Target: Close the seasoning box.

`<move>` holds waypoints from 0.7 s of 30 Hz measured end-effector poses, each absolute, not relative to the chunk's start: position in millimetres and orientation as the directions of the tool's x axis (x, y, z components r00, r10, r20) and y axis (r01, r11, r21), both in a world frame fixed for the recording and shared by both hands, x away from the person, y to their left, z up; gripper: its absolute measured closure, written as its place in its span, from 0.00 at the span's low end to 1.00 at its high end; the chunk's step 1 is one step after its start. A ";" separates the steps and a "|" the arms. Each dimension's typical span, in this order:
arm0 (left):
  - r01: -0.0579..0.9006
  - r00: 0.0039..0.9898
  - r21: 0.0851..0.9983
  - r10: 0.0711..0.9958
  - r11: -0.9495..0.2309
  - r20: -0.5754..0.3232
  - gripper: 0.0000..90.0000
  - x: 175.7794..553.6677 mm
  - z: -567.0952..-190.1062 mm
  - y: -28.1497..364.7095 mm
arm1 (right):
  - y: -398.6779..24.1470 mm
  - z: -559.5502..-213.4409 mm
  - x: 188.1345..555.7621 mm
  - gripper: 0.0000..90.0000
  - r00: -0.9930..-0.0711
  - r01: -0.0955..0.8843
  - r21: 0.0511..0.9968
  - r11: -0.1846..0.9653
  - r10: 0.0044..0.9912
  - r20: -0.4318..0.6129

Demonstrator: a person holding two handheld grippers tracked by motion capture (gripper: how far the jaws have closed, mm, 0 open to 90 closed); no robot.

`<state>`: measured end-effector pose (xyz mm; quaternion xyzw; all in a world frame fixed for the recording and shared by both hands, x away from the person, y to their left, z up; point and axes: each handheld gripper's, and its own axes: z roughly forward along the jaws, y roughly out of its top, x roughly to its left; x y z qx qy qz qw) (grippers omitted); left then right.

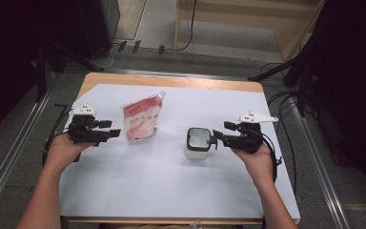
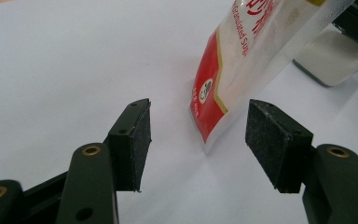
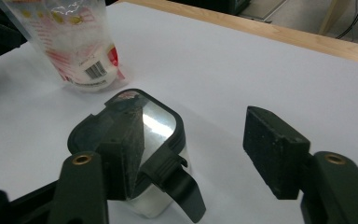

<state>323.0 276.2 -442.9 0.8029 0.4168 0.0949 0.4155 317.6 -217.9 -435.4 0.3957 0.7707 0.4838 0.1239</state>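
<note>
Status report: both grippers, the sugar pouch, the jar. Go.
Left gripper open, just short of sugar pouch, not touching. Right gripper open beside black-lidded jar, nothing held. Pouch upright, jar lid closed. White sheet between them bare.

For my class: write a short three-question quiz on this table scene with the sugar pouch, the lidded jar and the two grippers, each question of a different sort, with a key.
1. True or false: the sugar pouch lies flat on the white sheet.
2. Which thing stands nearest the right gripper? A) the sugar pouch B) the lidded jar C) a cup
3. Fill in: in the left gripper view, the jaws of the left gripper stand ____ with the pouch beyond the pads.

Key:
1. False: it stands upright.
2. B: the jar is just ahead of its jaws, with one pad over the black lid.
3. Open: nothing is between the pads.
</note>
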 end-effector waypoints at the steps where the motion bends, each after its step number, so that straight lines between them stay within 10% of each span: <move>1: 0.591 0.634 0.746 0.749 -0.308 -0.193 0.46 323.0 -442.9 276.3 | -220.5 -436.5 317.7 0.41 -0.657 0.489 0.845 0.216 0.729 0.194; 21: 0.599 0.637 0.733 0.747 -0.321 -0.193 0.46 322.6 -446.0 274.1 | -252.8 -469.2 327.3 0.30 -0.553 0.521 0.832 0.191 0.818 0.159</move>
